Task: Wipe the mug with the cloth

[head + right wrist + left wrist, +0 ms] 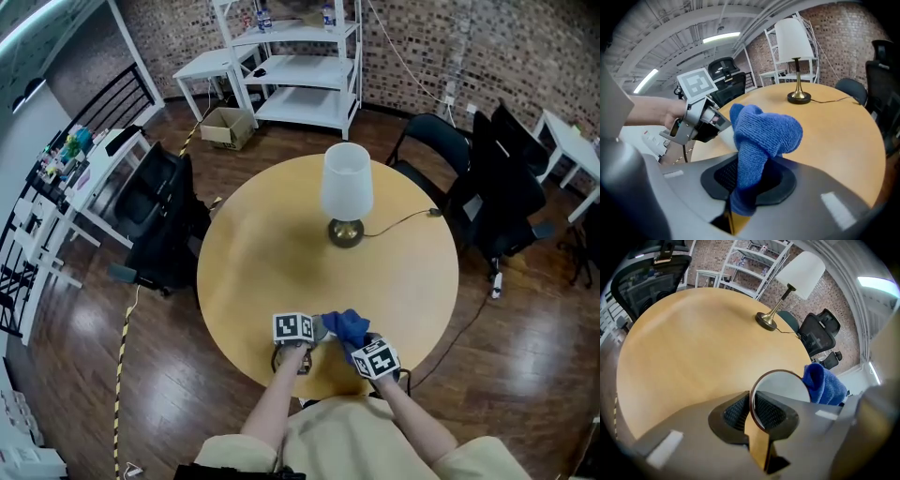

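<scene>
Right gripper first: its jaws are clamped on the blue cloth, which bunches up just above them. Left gripper is pinched tight on the mug, one jaw inside the rim and one outside. The cloth sits just to the right of that rim, so close that contact is hard to call. Both holds look secure, I'd say, and the wiping itself is barely begun. Farther out on the table, the lamp stands well clear.

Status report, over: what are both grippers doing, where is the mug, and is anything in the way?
Left gripper shut on mug rim. Right gripper shut on blue cloth, close beside the mug. Lamp far across the table, not in the way.
</scene>
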A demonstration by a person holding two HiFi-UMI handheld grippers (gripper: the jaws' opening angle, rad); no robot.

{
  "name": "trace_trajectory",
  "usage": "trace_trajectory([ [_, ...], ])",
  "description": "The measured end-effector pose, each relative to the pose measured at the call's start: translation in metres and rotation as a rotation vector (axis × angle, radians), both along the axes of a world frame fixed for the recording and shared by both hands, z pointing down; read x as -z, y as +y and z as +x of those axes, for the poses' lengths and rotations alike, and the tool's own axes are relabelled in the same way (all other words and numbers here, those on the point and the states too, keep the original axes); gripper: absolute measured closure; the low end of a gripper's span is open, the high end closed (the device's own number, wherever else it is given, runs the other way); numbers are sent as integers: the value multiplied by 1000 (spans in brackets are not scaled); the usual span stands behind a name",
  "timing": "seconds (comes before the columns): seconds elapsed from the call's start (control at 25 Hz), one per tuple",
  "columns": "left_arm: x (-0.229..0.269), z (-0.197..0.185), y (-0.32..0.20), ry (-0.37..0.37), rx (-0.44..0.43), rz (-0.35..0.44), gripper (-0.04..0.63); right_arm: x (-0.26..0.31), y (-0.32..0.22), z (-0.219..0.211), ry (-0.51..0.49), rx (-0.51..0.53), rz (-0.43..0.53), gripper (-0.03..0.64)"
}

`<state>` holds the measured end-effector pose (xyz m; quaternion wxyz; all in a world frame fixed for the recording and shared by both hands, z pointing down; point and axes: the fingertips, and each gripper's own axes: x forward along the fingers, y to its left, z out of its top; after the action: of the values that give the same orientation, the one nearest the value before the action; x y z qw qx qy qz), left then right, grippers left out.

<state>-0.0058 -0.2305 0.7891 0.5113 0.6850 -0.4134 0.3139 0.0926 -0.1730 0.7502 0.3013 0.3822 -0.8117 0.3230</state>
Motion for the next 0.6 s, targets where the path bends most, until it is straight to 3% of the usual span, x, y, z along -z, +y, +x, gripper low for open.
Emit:
trace_trajectory([
  [0.36,-16,-16,5,87,71,-72,557,-22,-15,-23,-102,-9,-80,540],
  [0.48,-18,-17,7,97,68,-75,555,-38,-13,-30,-69,34,-122,540],
  [0.6,-12,-19,-1,58,30,-44,558,-49,-15,-33,-9,87,-141,540],
])
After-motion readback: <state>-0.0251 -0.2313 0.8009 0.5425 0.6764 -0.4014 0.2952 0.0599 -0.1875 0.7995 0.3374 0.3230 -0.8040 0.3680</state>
